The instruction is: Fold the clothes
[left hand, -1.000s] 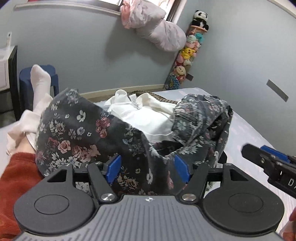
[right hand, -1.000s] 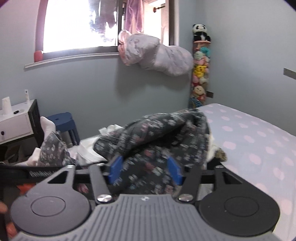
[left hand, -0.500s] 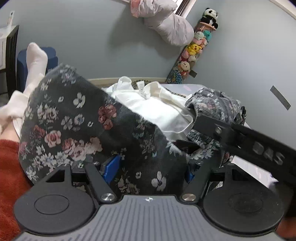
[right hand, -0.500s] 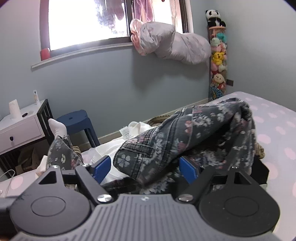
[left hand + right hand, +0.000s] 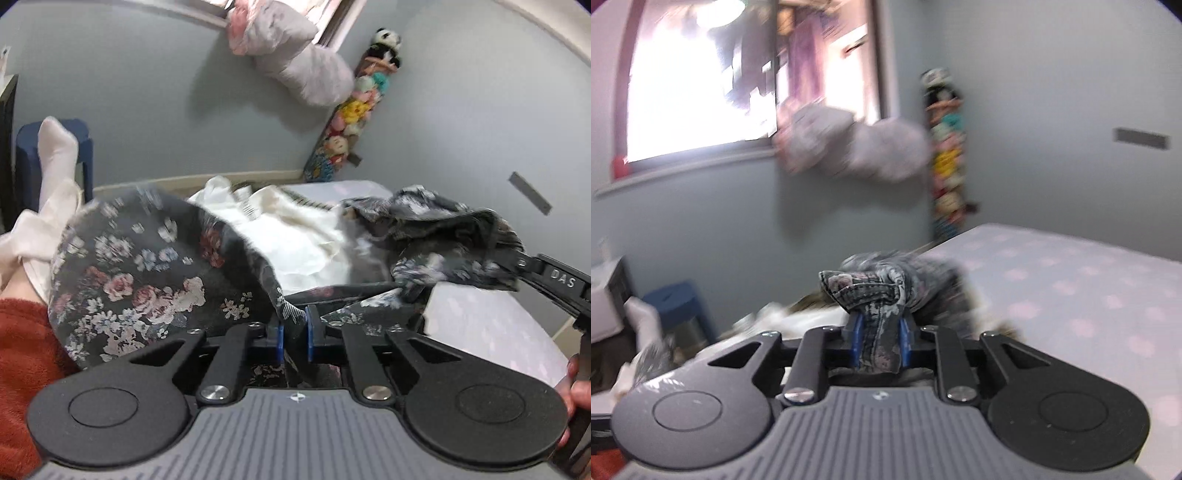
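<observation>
A dark floral denim garment (image 5: 147,273) is bunched over a white garment (image 5: 306,240) on the bed. In the left wrist view my left gripper (image 5: 294,338) is closing, its blue pads pinching a fold of the floral fabric. At the right of that view my right gripper (image 5: 521,264) holds another bunched part of the same garment (image 5: 447,236), with a hand (image 5: 576,384) on its handle. In the blurred right wrist view the right gripper (image 5: 879,345) is closing too, its pads pressing a stitched hem of the floral garment (image 5: 864,288).
The bed (image 5: 1071,288) with its pink-dotted sheet stretches to the right. A person's leg in a white sock (image 5: 55,162) and a red sleeve (image 5: 22,354) lie at the left. A blue stool (image 5: 676,302) stands by the wall under the window.
Both grippers went from wide open around the floral fabric to closed on it. The right gripper swung out to the right, drawing its part of the garment away from the left one.
</observation>
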Available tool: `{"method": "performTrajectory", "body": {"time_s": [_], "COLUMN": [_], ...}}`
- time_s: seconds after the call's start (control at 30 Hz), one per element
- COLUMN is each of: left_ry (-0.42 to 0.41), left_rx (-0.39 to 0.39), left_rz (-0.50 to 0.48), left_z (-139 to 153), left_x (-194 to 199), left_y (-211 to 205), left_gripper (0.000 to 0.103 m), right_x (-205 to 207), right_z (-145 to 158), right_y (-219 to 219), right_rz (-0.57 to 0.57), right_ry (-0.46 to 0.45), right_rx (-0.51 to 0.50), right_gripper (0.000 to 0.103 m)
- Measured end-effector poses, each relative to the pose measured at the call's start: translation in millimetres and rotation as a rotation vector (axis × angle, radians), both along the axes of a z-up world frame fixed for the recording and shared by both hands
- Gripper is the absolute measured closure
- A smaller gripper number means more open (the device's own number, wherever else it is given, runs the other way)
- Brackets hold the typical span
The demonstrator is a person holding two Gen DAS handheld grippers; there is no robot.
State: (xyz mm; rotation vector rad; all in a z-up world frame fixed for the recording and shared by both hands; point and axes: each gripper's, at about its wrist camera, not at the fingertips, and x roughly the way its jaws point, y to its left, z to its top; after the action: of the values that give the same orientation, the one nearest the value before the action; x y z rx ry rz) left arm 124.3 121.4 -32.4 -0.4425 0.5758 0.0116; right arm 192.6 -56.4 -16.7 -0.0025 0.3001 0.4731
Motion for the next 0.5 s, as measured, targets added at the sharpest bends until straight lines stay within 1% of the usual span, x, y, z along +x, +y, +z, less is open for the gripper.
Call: {"method": "performTrajectory", "body": {"time_s": [0.13,0.23,0.3,0.37,0.43,0.5], "left_ry": [-0.039,-0.061,-0.073,-0.066,-0.052,-0.026], "left_rx": [0.019,0.034,0.045,0.053,0.063,0.077], "left_rz": [-0.035,-0.073,-0.100,-0.140,-0.184,-0.229], "left_z": [20.4,30.7,36.0,35.4,33.2,26.8], "left_x": [-19.0,-35.8,-46.3,-52.4,-58.1,-64.1], "left_y": [-15.9,-30.5,-40.1,-49.9,-61.3,-74.5], "left_gripper": [0.096,0.097,0.098,0.098,0.098,0.098], "right_x": [-18.1,-39.6,-56.0,-74.1,-95.3,-118.6], "right_z": [26.4,40.3,41.2,36.4,28.0,22.1], "right_y": [-61.9,-112.0,-148.2,-184.2,-225.1,-268.4], "right_rz": [-0.121,-0.206,-0.260,-0.324,-0.422,-0.534], "right_ry": [-0.082,-0.121,-0.110,-0.093,-0.076,-0.071], "right_rx": [0.014,0.006,0.001,-0.012,-0.019,-0.015], "right_gripper": [0.083,0.083,0.083,0.083,0.084,0.090]}}
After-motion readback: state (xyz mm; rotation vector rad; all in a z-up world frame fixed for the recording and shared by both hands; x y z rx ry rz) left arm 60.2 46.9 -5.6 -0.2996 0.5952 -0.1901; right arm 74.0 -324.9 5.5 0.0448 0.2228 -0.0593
